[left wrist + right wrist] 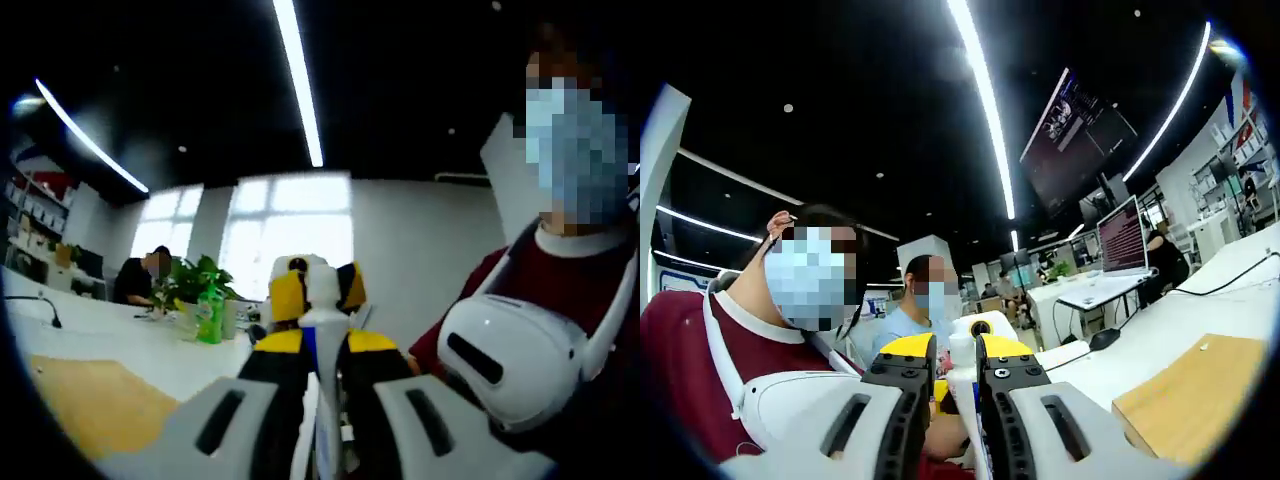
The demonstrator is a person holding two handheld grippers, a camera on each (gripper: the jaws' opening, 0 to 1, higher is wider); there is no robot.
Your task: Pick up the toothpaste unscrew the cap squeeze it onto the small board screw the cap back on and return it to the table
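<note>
Left gripper view: white toothpaste tube with a blue stripe (318, 345) stands between the left gripper (318, 360) jaws, which are clamped on its flat body; the tube's white neck end points forward at the right gripper (318, 290), whose yellow-and-black tips close round it. Right gripper view: same meeting from the other side. The right gripper (955, 365) has its jaws drawn together on the tube's white cap end (960, 350), with the left gripper (980, 325) just beyond. Tube is held up in the air, clear of the table.

Progress, as a judgement: pick-up is done; this is a cap-turning step, though whether unscrewing or screwing back I cannot tell. The light wooden small board (1195, 395) on the white table (1200, 310) shows no paste that I can make out.

Around: green plastic bottle (210, 315) and leafy green plant (195, 280) at the table's far end, a black cable (40, 305), a monitor (1125, 235) on another desk, a seated person (140, 275) behind. Nothing stands between the tube and the board.
</note>
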